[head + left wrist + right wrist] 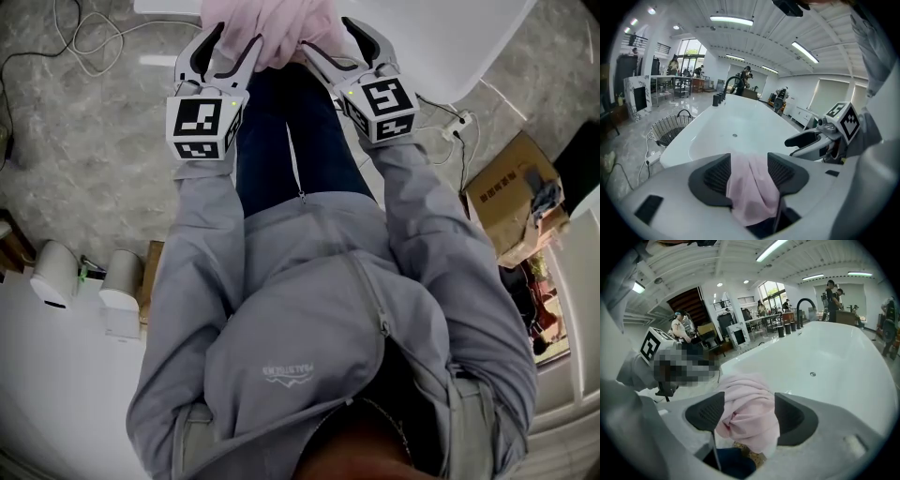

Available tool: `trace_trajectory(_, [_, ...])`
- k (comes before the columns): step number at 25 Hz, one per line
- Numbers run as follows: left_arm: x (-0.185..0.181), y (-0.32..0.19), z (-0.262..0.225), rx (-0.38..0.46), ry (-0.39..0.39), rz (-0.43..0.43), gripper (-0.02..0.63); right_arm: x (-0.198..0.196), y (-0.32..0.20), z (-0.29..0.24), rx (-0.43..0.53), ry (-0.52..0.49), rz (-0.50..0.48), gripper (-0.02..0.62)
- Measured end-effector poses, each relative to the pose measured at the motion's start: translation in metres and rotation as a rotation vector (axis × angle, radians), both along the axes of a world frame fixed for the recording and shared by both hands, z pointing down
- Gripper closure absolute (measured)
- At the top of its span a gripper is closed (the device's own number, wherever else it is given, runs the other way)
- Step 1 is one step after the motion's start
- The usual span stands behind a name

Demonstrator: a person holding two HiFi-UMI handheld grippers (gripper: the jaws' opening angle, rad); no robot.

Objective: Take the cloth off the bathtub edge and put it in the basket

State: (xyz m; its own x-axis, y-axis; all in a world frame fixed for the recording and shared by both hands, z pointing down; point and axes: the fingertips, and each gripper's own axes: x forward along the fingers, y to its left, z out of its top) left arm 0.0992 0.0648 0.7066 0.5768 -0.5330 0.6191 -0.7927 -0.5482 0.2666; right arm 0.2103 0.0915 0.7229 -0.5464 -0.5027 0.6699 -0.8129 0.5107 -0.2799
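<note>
1. Grey marbled floor (75, 178) underfoot; a white bathtub (740, 119) runs away from the person, with a black tap (804, 305) near its far end.
2. Pink cloth (747, 413) lies bunched at the tub's near edge, between the two grippers, and is not in the basket.
3. Left gripper (236, 39): jaws stand apart round the cloth's left part. The fabric hangs loose between the ribbed pads, not pinched.
4. Right gripper (326, 37): jaws likewise apart, with a thick fold of the cloth in the gap.
5. Woven basket (670, 129) stands on the floor left of the tub, well apart from the cloth.
6. Cardboard box (511, 192) sits on the floor at right.
</note>
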Motion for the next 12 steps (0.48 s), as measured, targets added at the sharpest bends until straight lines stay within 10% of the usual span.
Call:
trace_trajectory(5, [-0.001, 0.011, 0.025, -0.058, -0.062, 0.05, 0.313, -0.006, 0.016, 0.022, -0.088, 0.046, -0.063, 0.161])
trace_trajectory(12, [-0.007, 0.017, 0.056, -0.123, -0.161, 0.115, 0.245, -0.006, 0.024, 0.052, -0.146, 0.178, -0.166, 0.137])
